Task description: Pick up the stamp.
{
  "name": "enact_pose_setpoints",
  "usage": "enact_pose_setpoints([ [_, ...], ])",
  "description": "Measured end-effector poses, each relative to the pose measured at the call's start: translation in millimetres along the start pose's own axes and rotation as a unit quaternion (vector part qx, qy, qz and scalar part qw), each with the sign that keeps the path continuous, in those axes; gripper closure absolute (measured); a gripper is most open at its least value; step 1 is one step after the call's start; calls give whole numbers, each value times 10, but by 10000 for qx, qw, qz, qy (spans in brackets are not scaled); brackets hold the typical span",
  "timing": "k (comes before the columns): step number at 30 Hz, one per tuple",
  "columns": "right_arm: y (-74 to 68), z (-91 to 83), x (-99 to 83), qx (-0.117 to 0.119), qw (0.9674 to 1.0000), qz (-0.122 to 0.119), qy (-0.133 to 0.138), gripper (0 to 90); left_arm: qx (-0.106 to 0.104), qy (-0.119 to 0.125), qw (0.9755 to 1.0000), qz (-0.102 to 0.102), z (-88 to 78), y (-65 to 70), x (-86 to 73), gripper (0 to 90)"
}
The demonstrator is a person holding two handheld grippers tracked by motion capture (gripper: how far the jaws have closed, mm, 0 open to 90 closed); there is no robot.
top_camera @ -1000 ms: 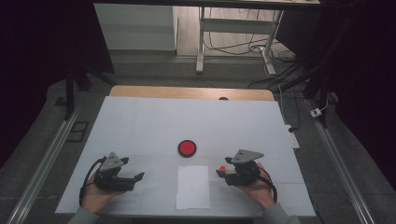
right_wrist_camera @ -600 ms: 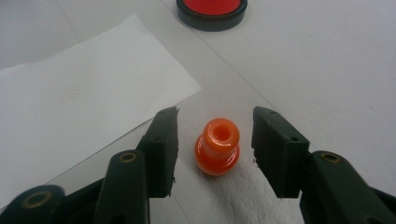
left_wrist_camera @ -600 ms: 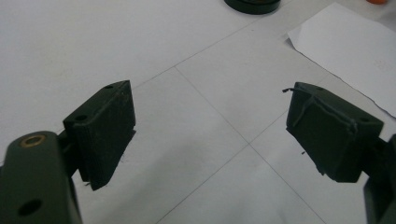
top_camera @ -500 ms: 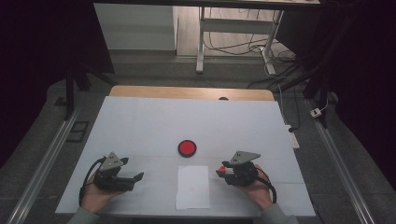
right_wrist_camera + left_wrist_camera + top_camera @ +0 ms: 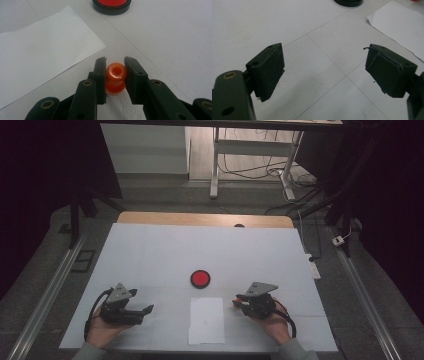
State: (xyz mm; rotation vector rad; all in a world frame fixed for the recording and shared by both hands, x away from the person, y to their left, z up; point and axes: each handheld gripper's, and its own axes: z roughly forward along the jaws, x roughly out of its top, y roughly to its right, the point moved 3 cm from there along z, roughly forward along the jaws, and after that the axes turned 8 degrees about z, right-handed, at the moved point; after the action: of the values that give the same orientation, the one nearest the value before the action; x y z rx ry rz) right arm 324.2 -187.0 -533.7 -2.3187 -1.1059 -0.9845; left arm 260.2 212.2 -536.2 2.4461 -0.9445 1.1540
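Observation:
A small orange spool-shaped piece (image 5: pixel 115 72) stands on the white table between the jaws of my right gripper (image 5: pixel 115 61). Those jaws have just been closing and now press on both its sides. In the high view the right gripper (image 5: pixel 239 301) sits just right of a white paper sheet (image 5: pixel 206 320), with the orange piece (image 5: pixel 234 303) at its tips. A round red pad in a black rim (image 5: pixel 200 278) lies beyond the sheet. My left gripper (image 5: pixel 147 310) rests left of the sheet, open, with bare table between its pads (image 5: pixel 269 70).
The white table cover (image 5: pixel 150 250) stretches far back to a wooden edge (image 5: pixel 200 219). The paper's corner (image 5: pixel 399 22) and the pad's rim (image 5: pixel 348 2) lie ahead of the left gripper. Metal rails run along both table sides.
The right gripper's jaws have drawn together onto the orange piece. Both hands have stayed where they were.

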Motion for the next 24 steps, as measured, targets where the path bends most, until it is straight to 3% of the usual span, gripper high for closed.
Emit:
enact_pose_setpoints([
  [24,8,-104,52,-61,9993,36,364,718,12,-24,10000,18,6,4,0,158],
])
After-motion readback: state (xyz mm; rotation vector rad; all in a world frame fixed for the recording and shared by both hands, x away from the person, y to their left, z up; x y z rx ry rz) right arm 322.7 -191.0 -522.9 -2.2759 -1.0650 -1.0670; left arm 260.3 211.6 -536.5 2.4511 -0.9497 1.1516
